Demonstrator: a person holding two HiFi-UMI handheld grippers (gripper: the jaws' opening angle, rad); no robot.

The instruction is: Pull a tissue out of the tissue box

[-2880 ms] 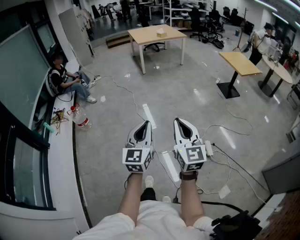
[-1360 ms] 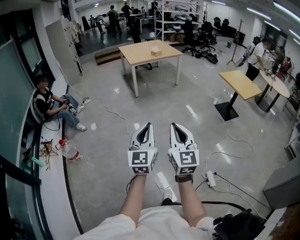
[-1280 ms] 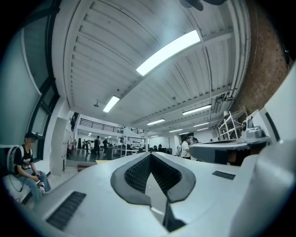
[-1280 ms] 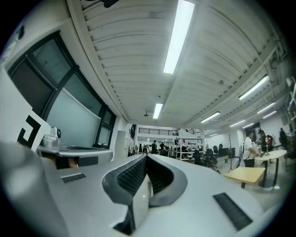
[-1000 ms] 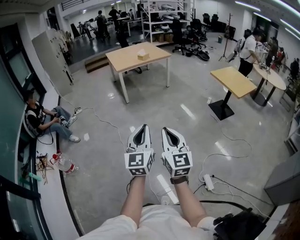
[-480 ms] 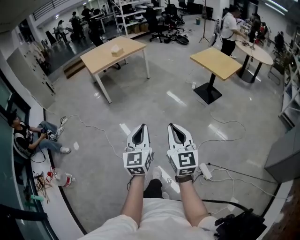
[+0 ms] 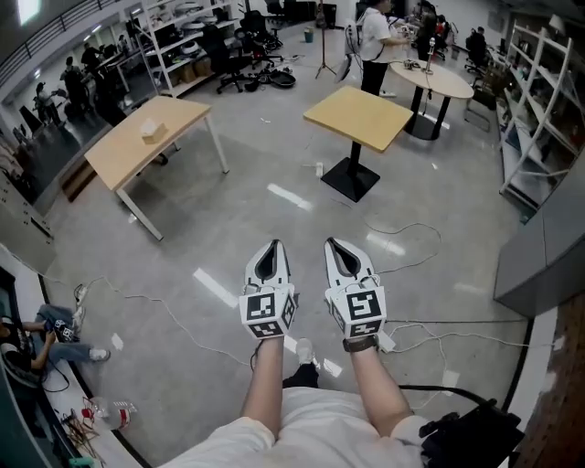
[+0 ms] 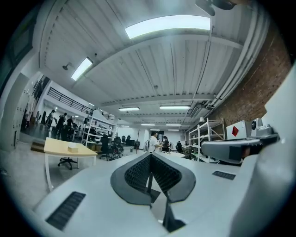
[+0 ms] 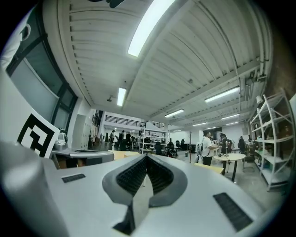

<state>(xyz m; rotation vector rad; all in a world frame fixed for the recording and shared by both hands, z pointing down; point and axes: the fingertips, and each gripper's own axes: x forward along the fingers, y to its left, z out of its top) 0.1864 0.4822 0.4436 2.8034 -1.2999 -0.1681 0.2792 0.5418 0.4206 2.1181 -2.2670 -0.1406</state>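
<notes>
The tissue box [image 7: 153, 131] is a small pale box on a light wooden table [image 7: 174, 119], far off at the upper left of the head view. In the left gripper view the tissue box [image 8: 73, 147] shows as a small block on that table [image 8: 55, 147] at the left. My left gripper [image 7: 271, 247] and right gripper [image 7: 335, 243] are held side by side over the bare concrete floor, pointing level, far from the table. Both are shut with nothing between the jaws; the left gripper [image 8: 150, 155] and the right gripper [image 9: 146, 157] each show their pads meeting at the tip.
A square wooden table on a black pedestal [image 7: 359, 117] stands ahead. Behind it a person [image 7: 373, 27] stands at a round white table [image 7: 441, 79]. Metal shelves [image 7: 539, 82] line the right. Cables [image 7: 411, 245] trail over the floor. A seated person [image 7: 46, 334] is at the far left.
The view has swung to the right: the wooden table with the box has slid to the upper left and the pedestal table has come to the middle. Both grippers stay shut, side by side.
</notes>
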